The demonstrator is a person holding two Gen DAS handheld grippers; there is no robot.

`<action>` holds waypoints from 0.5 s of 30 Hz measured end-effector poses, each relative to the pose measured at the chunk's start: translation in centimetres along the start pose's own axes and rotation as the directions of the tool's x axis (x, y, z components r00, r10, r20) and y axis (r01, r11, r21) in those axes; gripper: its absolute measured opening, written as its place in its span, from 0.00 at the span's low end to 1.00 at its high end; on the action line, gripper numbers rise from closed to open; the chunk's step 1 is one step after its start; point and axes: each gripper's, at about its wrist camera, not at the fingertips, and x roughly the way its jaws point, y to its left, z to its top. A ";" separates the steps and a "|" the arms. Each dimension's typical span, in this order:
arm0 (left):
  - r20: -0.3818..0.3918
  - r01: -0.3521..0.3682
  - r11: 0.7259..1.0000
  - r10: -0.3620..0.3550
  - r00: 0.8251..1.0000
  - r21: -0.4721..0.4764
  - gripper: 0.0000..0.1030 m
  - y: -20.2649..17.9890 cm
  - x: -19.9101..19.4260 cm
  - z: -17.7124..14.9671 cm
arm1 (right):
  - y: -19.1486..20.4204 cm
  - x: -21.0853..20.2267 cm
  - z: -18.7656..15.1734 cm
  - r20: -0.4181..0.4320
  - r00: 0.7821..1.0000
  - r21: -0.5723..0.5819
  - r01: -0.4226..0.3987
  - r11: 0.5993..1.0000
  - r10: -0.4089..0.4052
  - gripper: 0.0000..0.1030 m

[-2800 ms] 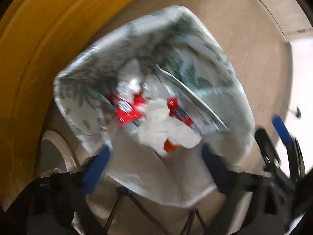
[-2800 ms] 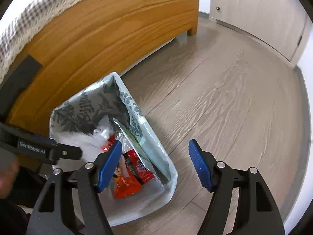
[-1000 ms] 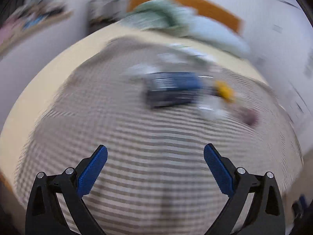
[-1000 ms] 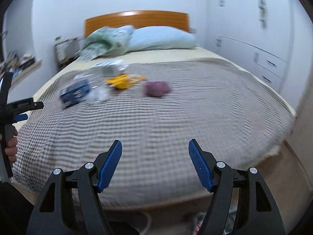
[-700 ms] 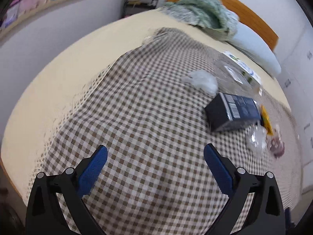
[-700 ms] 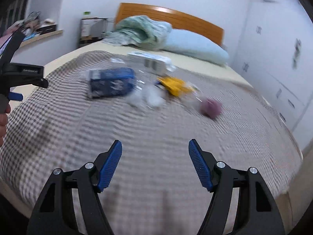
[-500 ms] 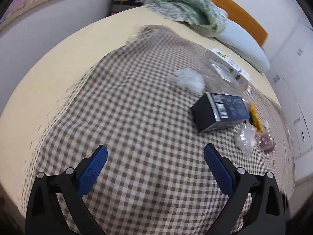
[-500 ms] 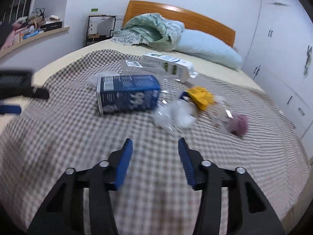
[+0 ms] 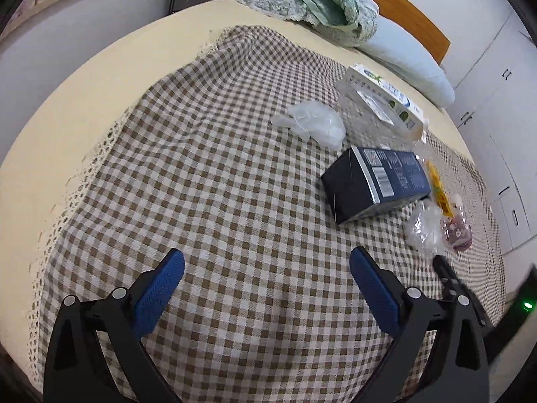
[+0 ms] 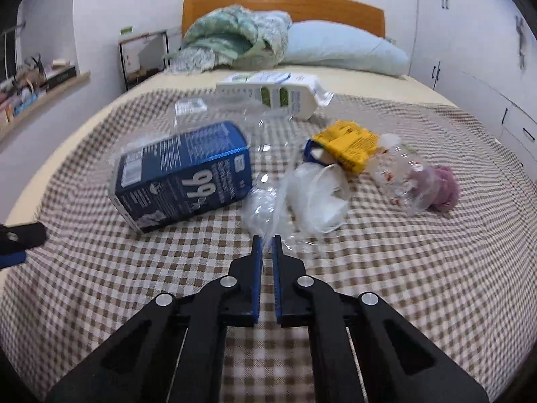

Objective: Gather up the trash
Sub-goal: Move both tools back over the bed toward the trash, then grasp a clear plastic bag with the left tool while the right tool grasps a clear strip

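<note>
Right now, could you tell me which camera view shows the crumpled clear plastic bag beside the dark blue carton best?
The right wrist view: the crumpled clear plastic bag sits centre frame, its edge pinched by the right gripper, next to the dark blue carton. The left wrist view shows it only small and far right, beyond the open left gripper.

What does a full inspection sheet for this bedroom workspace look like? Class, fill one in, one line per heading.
Surface: checked blanket over the bed, rumpled.
Job's things: blue carton on its side; white carton; yellow packet; clear bag; purple wrapper.
Clutter: green quilt and pillow at the headboard.
Grippers: left gripper open, empty; right gripper shut on the clear bag's edge.
Cables: nothing seen.
Surroundings: wall shelf, wardrobe.
</note>
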 end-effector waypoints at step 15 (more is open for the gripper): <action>0.015 0.181 0.946 -0.192 0.981 0.270 0.87 -8.0 -0.4 -4.1 | -11.4 -8.5 -1.9 0.149 0.989 0.277 -0.052 0.959 0.011 0.05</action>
